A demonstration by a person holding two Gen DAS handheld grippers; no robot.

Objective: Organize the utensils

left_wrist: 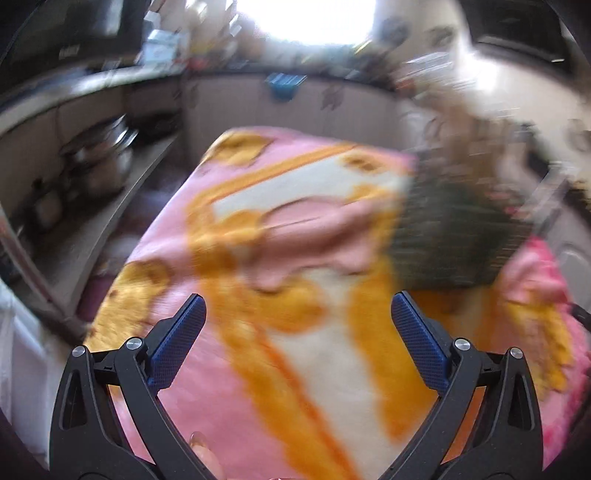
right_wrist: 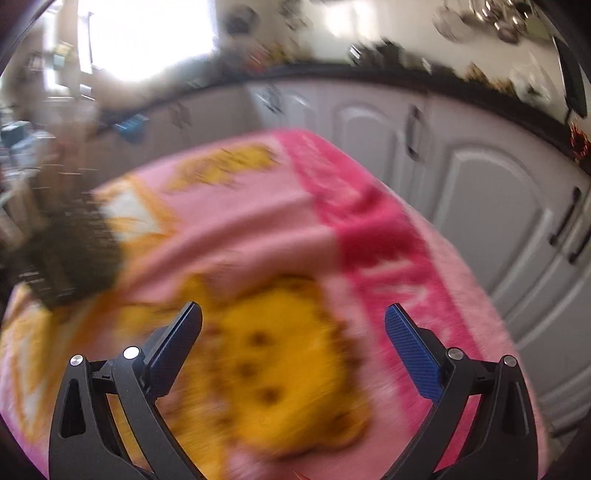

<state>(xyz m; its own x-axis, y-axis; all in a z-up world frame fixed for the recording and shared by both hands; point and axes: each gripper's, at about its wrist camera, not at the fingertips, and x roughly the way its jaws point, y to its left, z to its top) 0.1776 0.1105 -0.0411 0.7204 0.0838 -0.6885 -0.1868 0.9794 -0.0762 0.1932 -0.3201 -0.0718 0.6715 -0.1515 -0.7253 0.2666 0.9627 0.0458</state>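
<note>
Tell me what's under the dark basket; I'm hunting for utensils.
The dark basket sits on the pink-and-orange blanket. No utensils show; blur hides its contents, and the blanket covers whatever lies beneath.

Lying over a raised surface: pink and orange patterned blanket [left_wrist: 288,236]. Glaring white behind: bright window [left_wrist: 306,18]. Running along the right wall: pale panelled cabinet doors [right_wrist: 491,206] under a dark countertop [right_wrist: 369,75]. Sitting on a left-hand shelf: blurred steel pots [left_wrist: 103,151].

Motion blur smears the dark slatted object [left_wrist: 458,229] at mid-right of the left wrist view beyond recognition, and the pots [left_wrist: 99,155] at left are equally indistinct.
</note>
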